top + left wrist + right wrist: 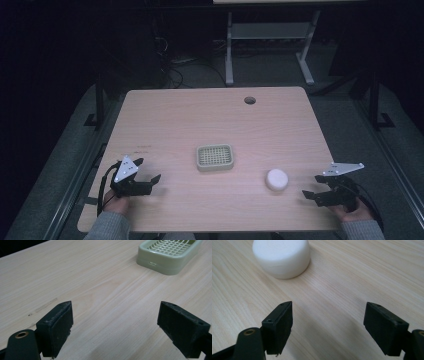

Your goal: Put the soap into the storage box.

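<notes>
While both grippers sit low at the near edge of the desk [210, 120], nothing is held; left gripper [149, 170] has its jaws spread wide, bare wood between them in the left gripper view; right gripper [311, 186] likewise has jaws wide apart and empty.

Landmark: pale green soap dish [215, 157], gridded insert, flat on the desk near its middle; left gripper lies well to the near-left of the dish, jaws pointing roughly toward it; in the left gripper view the dish [168, 255] shows ahead and off to the upper right, well apart from the jaws.

White round soap [276, 179] rests on the desk to the near-right of the dish, apart from it, not touching; right gripper is farther right of the dish again, near the soap but clear of it; in the right gripper view the soap [281, 257] sits ahead, off to the left of the line between the jaws.

Round cable hole [250, 100] in the desk, beyond the dish toward the far edge.
</notes>
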### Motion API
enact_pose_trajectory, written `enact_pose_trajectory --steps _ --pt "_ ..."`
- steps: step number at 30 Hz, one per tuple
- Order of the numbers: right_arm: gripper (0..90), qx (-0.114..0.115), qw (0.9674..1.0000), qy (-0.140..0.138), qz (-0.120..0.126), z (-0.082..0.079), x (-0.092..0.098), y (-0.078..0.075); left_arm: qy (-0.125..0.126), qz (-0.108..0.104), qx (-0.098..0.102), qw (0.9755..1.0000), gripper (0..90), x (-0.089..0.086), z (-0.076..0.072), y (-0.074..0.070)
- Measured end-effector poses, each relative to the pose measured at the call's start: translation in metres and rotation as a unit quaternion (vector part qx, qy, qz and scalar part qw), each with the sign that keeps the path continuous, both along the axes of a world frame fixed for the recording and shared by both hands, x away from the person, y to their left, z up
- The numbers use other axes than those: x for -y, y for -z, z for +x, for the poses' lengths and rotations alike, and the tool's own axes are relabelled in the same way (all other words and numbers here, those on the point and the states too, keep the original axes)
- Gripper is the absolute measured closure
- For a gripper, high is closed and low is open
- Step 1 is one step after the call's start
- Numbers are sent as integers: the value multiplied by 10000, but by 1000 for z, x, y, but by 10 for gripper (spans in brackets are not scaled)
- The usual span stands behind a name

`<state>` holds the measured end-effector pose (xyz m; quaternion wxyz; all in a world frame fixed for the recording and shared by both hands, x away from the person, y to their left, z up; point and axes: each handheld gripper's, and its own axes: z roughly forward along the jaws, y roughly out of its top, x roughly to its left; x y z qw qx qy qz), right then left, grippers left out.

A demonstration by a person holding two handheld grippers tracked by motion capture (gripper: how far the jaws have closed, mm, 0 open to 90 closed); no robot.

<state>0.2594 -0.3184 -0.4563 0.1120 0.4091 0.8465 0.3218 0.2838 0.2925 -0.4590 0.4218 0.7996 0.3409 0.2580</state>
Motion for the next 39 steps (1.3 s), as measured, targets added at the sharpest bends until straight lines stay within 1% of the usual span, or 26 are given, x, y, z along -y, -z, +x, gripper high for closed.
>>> enact_pose_trajectory --steps 5,7,8,9,10,11,12,13,14,15,17,19,21,27,28,30,34,38,39 --pt "212 -85 9999 -106 -98 1 -5 -3 -14 -21 -2 10000 128 -1 -1 0" --pt "211 -52 9998 -158 -96 1 -8 -5 -6 -56 -8 10000 128 0 -2 0" --pt "209 -61 9998 -188 -83 1 -10 -7 9 -50 -17 10000 128 0 -1 0" --pt "200 -76 9998 -184 -94 1 -12 -9 40 52 -14 10000 129 -1 -1 -1" --pt "201 -37 9997 -234 -112 1 -13 -11 10 -5 5 10000 129 0 -2 -1" --pt "203 -58 9996 -261 -96 1 -15 -13 23 -22 -2 10000 128 -1 -2 -1" --pt "200 -95 9994 -312 -100 1 -17 -14 34 -9 -17 10000 129 -1 -1 -1" --pt "195 -166 9994 -296 -73 1 -19 -15 44 2 -27 10000 128 -1 -1 -1" --pt "194 -143 9993 -322 -101 1 -21 -16 44 -3 -23 10000 128 0 -1 0" --pt "193 -181 9991 -358 -125 2 -22 -17 65 53 -23 10000 129 0 -1 -1" --pt "184 -201 9989 -390 -147 3 -25 -18 56 23 -20 10000 128 1 -1 0" --pt "183 -192 9987 -438 -183 4 -28 -21 45 52 -17 10000 128 0 -1 -1" --pt "178 -215 9984 -465 -224 5 -32 -23 61 38 -8 10000 128 0 -1 -1" --pt "163 -211 9972 -625 -343 9 -45 -28 22 23 0 10000 128 -1 -1 -1" --pt "162 -234 9970 -646 -360 10 -47 -29 -2 -54 8 10000 128 0 -1 0" --pt "162 -267 9964 -702 -386 12 -50 -30 -10 -14 13 10000 128 -1 -1 -1" --pt "158 -293 9954 -776 -487 16 -55 -33 -26 -66 9 10000 129 -2 -1 -1" --pt "158 -302 9936 -908 -600 20 -62 -38 -37 -64 9 10000 128 -2 -1 -1" --pt "156 -347 9931 -938 -615 20 -64 -40 -42 -79 -6 10000 128 -3 -1 -1"
